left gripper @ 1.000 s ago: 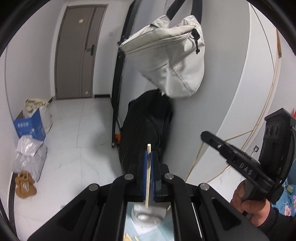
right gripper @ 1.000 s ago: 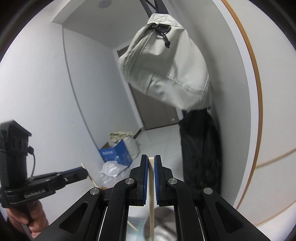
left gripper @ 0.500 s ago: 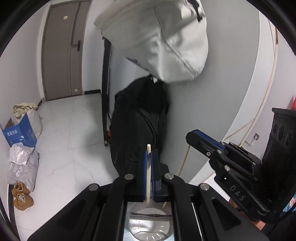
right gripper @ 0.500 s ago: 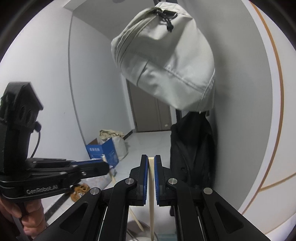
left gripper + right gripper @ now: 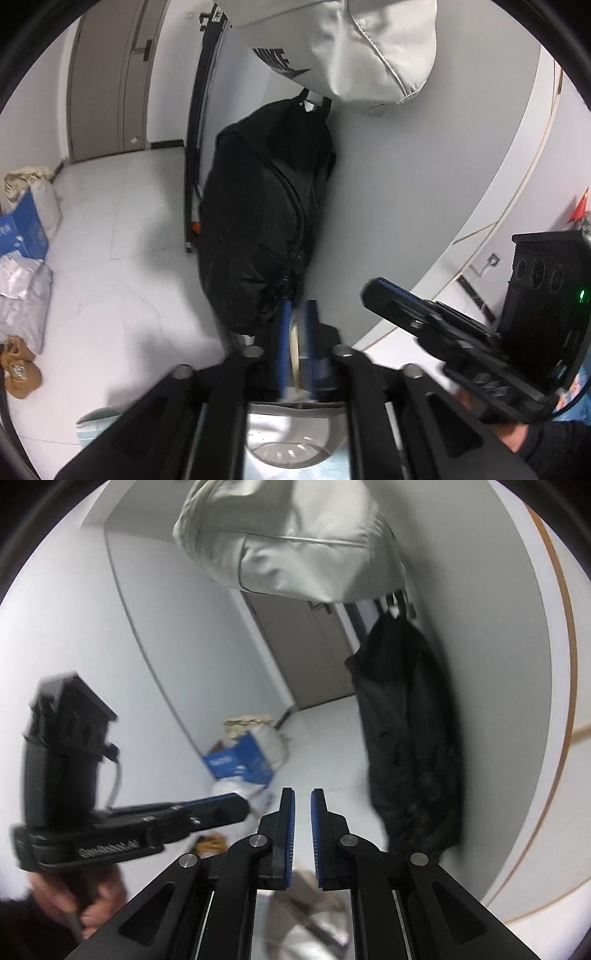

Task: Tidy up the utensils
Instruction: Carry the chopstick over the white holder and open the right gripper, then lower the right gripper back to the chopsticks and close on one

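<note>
Behind both grippers, grey bag (image 5: 343, 48) hangs over black backpack (image 5: 262, 229).

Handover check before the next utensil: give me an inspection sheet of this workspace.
Surface: pale blue cover, mostly hidden.
Job's things: metal holder below both grippers; pale chopstick, blurred, between left fingers.
Clutter: blue box, plastic bags, slippers on floor.
Grippers: left gripper and right gripper open, both have just been opening; right empty.
Cables: one at the left gripper's body.
Surroundings: white bag, black bag, door.
</note>
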A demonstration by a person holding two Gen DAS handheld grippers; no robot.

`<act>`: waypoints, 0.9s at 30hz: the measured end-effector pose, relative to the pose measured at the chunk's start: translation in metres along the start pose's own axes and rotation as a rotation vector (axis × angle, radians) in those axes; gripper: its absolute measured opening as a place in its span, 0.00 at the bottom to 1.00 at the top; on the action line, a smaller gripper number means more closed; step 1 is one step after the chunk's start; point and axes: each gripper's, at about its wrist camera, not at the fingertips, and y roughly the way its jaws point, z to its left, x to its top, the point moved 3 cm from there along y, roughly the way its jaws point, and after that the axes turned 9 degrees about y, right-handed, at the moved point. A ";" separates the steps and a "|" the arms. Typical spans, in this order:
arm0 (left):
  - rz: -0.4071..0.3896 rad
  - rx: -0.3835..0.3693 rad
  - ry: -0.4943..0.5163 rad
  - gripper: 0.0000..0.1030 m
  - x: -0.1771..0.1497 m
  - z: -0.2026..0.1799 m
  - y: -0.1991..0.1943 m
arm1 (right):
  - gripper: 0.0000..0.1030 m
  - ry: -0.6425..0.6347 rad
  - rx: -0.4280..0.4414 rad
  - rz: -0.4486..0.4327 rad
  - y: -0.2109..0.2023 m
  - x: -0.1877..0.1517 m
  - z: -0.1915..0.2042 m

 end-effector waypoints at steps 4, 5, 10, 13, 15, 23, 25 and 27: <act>-0.053 0.040 -0.058 0.58 -0.005 0.003 -0.018 | 0.37 0.108 0.046 0.000 -0.012 -0.001 -0.011; -0.060 0.047 -0.083 0.58 -0.007 0.008 -0.025 | 0.37 0.120 0.038 -0.008 -0.016 -0.001 -0.013; -0.071 0.105 -0.129 0.58 -0.010 0.018 -0.040 | 0.42 0.163 0.007 -0.039 -0.036 -0.003 -0.024; -0.083 0.146 -0.130 0.58 -0.012 0.016 -0.051 | 0.48 0.163 0.002 -0.050 -0.045 -0.004 -0.020; -0.091 0.167 -0.132 0.58 -0.015 0.013 -0.059 | 0.52 0.170 0.008 -0.061 -0.048 -0.001 -0.015; -0.125 0.253 -0.154 0.62 -0.020 0.006 -0.067 | 0.68 0.139 0.036 -0.116 -0.086 -0.007 0.016; -0.146 0.275 -0.160 0.71 -0.025 0.004 -0.076 | 0.75 0.135 0.048 -0.126 -0.094 -0.009 0.024; -0.169 0.286 -0.161 0.73 -0.029 0.001 -0.085 | 0.77 0.129 0.065 -0.136 -0.103 -0.013 0.034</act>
